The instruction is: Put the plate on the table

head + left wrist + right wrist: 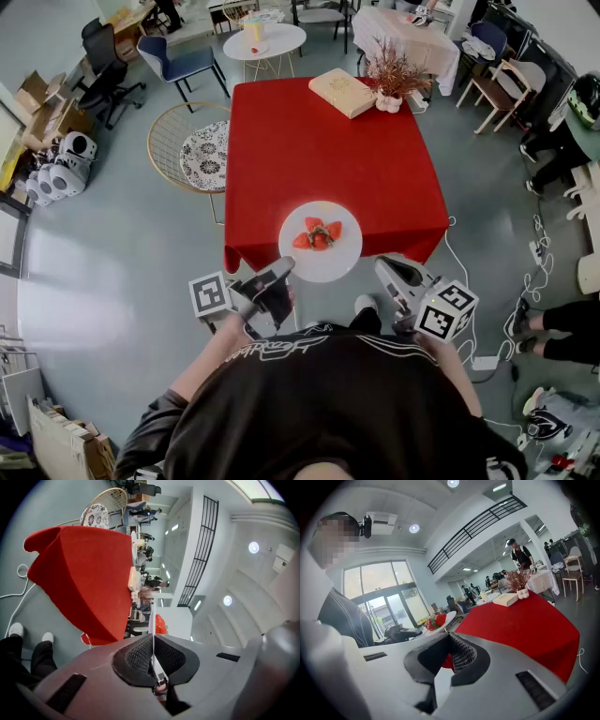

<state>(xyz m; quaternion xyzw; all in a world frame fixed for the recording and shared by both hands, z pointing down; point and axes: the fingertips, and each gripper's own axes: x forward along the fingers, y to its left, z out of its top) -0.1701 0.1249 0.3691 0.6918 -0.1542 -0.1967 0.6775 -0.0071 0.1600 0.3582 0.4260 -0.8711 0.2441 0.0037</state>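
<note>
A white plate (320,246) with strawberries (319,234) hangs over the near edge of the red table (328,150); whether it touches the cloth I cannot tell. My left gripper (281,274) is shut on the plate's near-left rim. In the left gripper view the rim (153,616) runs edge-on out of the shut left gripper (153,637), with a strawberry (160,624) beside it. My right gripper (386,267) hangs to the right of the plate, apart from it. In the right gripper view the right gripper (449,641) stands open with nothing in it, and the plate (445,618) lies beyond.
A book (342,92) and a vase of dried flowers (394,75) sit at the table's far end. A round wicker chair with a patterned cushion (192,145) stands left of the table. Cables (469,328) trail on the floor at the right.
</note>
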